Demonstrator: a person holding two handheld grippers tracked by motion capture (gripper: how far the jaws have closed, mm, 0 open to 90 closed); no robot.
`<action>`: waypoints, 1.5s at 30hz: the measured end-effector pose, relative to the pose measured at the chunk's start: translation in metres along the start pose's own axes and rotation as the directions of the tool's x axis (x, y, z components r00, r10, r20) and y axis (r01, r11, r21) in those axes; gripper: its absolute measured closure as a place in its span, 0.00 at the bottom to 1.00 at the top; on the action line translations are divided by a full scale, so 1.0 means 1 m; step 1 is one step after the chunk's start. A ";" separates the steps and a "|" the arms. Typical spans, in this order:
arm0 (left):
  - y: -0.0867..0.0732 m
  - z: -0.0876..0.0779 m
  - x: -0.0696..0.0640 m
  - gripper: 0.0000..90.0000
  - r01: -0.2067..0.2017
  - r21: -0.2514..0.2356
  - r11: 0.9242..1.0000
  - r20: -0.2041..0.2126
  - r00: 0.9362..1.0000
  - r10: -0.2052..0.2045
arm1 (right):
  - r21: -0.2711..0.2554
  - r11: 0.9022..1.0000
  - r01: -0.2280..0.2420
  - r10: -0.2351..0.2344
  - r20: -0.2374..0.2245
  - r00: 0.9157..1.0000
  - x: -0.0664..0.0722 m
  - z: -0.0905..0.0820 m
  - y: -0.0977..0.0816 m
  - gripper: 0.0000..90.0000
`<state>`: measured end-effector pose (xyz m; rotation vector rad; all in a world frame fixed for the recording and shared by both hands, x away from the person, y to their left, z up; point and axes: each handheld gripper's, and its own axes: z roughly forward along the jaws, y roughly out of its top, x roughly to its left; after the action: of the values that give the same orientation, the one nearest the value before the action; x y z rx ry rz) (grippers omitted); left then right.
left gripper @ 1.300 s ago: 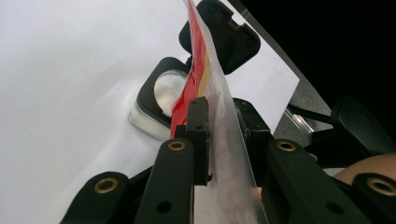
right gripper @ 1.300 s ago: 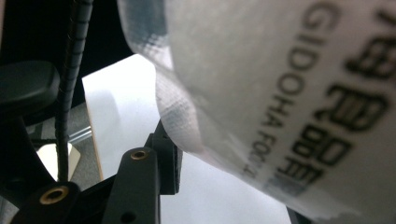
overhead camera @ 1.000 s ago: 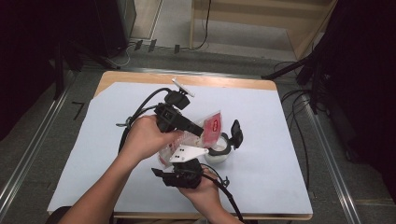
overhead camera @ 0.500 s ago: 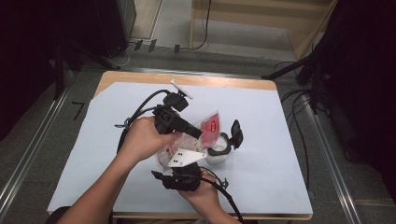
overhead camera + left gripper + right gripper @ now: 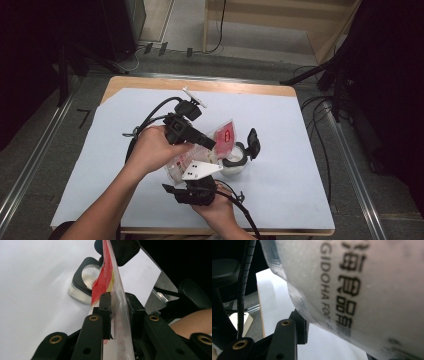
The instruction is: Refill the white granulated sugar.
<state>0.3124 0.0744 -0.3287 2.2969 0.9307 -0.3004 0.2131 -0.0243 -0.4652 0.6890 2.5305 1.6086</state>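
A clear plastic bag [image 5: 182,161] with a red label [image 5: 225,136] hangs tilted over a clear container [image 5: 235,164] whose black flip lid [image 5: 253,142] stands open. My left gripper [image 5: 210,145] is shut on the bag's upper part; in the left gripper view both pads [image 5: 106,312] pinch the film [image 5: 110,282] above the container [image 5: 83,277]. My right gripper [image 5: 196,175] sits below, at the bag's lower end. In the right gripper view the printed bag [image 5: 362,290] lies between the jaws against the left pad [image 5: 299,326] and hides the other jaw.
A white sheet [image 5: 300,165] covers the wooden table [image 5: 200,84]. Black cables [image 5: 150,117] loop from the left gripper across the sheet's left middle. Dark stands and cables [image 5: 320,75] crowd the floor at the right.
The right hand has slid slightly toward the near table edge. The bag's red top has shifted a little left; both grips look the same.
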 end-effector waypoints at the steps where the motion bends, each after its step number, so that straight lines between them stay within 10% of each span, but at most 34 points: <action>1: 0.000 0.000 0.000 0.87 -0.003 0.001 1.000 0.000 1.000 0.003 | -0.001 1.000 0.001 -0.001 -0.001 1.000 0.000 0.000 0.000 0.65; 45: -0.016 -0.034 0.007 0.91 -0.033 -0.160 0.987 0.004 0.999 0.034 | -0.021 0.999 -0.049 0.050 0.055 0.997 -0.024 -0.012 0.002 0.67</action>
<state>0.3059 0.1085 -0.3128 2.1604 0.8797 -0.2106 0.2319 -0.0426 -0.4621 0.7897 2.4748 1.6032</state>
